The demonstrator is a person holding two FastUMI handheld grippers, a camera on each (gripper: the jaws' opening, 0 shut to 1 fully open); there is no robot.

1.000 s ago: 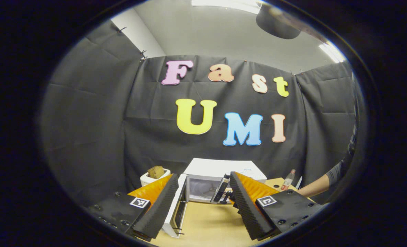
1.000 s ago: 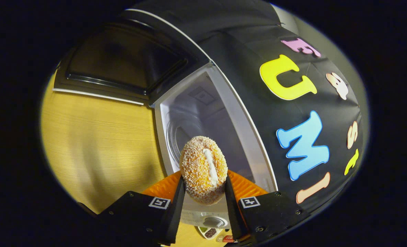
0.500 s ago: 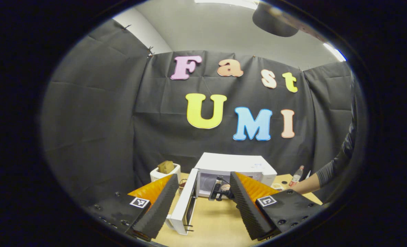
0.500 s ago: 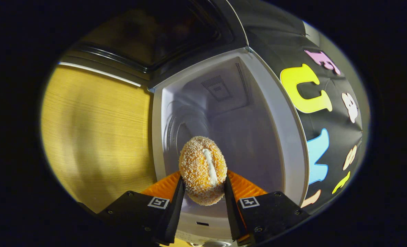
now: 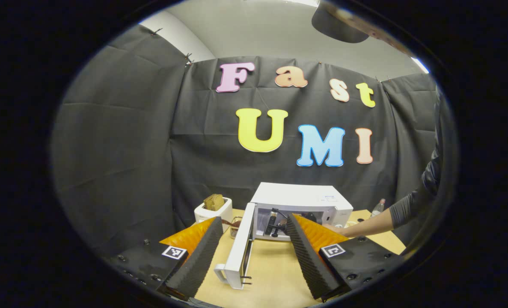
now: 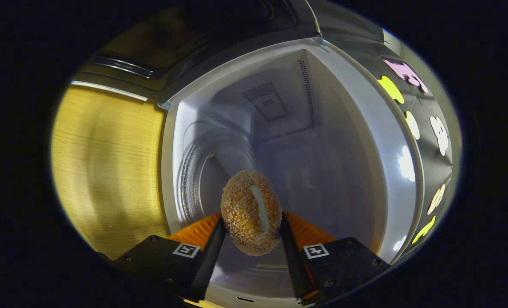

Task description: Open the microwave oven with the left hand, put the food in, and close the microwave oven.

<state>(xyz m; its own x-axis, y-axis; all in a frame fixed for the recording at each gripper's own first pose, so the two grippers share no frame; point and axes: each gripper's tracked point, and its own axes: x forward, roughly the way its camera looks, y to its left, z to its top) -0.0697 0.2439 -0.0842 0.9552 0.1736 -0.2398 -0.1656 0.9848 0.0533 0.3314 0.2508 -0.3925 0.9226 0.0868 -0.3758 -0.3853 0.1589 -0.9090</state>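
A white microwave oven (image 5: 297, 197) stands on the wooden table (image 5: 271, 273) with its door (image 5: 240, 252) swung wide to the left. My left gripper (image 5: 254, 252) hangs open well in front of it, holding nothing. In that view the right gripper (image 5: 275, 222) reaches into the oven mouth, held by a hand (image 5: 335, 229). My right gripper (image 6: 250, 237) is shut on a crumb-coated round pastry with a white stripe (image 6: 250, 211). The view is rolled sideways. The pastry sits at the oven's opening, before the white cavity (image 6: 322, 171) and its glass turntable (image 6: 194, 179).
A white toaster (image 5: 212, 210) with bread in it stands left of the oven, and a small bottle (image 5: 377, 208) right of it. A sleeved arm (image 5: 408, 205) stretches in from the right. The oven door's dark window (image 6: 172, 38) lies near the pastry's path.
My right gripper has carried the pastry forward from in front of the oven into its mouth. My left gripper has drawn back, so the oven looks smaller and lower.
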